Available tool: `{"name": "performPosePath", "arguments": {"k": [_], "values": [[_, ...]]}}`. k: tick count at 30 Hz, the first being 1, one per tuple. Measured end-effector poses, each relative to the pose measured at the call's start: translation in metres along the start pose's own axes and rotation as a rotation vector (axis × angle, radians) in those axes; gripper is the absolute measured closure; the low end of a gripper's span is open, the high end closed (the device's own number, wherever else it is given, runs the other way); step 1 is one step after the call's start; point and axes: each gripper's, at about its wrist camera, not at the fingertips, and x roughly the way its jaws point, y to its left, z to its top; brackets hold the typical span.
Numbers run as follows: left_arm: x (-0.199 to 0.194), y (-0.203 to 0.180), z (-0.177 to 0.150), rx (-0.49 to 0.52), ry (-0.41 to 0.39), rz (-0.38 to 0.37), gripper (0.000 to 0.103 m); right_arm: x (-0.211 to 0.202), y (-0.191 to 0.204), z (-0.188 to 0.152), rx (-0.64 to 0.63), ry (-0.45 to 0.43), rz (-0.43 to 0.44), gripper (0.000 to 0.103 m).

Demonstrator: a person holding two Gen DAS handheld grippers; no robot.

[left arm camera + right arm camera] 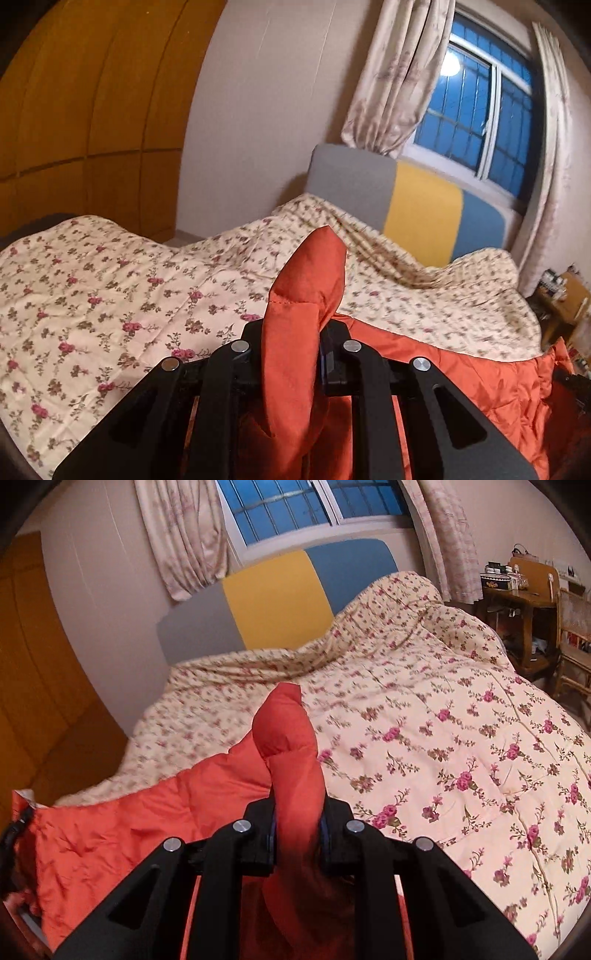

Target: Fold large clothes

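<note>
An orange quilted padded garment (pixel 461 373) hangs between my two grippers above the bed. My left gripper (pixel 293 354) is shut on a bunched edge of it, and a puffy fold sticks up past the fingers. The rest of the garment spreads to the right in the left wrist view. My right gripper (pixel 297 834) is shut on another bunched edge of the same garment (pixel 122 827), which spreads to the left in the right wrist view. Both grippers are held above the floral quilt (pixel 110 295) on the bed.
The bed with the floral quilt (pixel 443 738) fills the space ahead, with a grey, yellow and blue headboard (pixel 273 594) under a curtained window (pixel 476 110). An orange wardrobe (pixel 74 110) stands left. A wooden desk (pixel 517 602) and chair (pixel 572 646) stand right.
</note>
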Motion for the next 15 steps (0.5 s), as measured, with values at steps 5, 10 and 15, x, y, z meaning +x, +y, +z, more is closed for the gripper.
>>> {"name": "performPosePath", "arguments": {"k": [5,10,15], "values": [[0.028,-0.003,-0.017,0.041,0.039,0.050,0.086,0.028,-0.009,-0.013,0.010,0.042,-0.036,0.084],[0.047,-0.001,-0.031,0.042,0.097,0.069,0.086,0.052,-0.021,-0.023,0.041,0.108,-0.058,0.078],[0.065,0.003,-0.044,0.036,0.164,0.076,0.086,0.067,-0.033,-0.033,0.084,0.148,-0.064,0.074]]}}
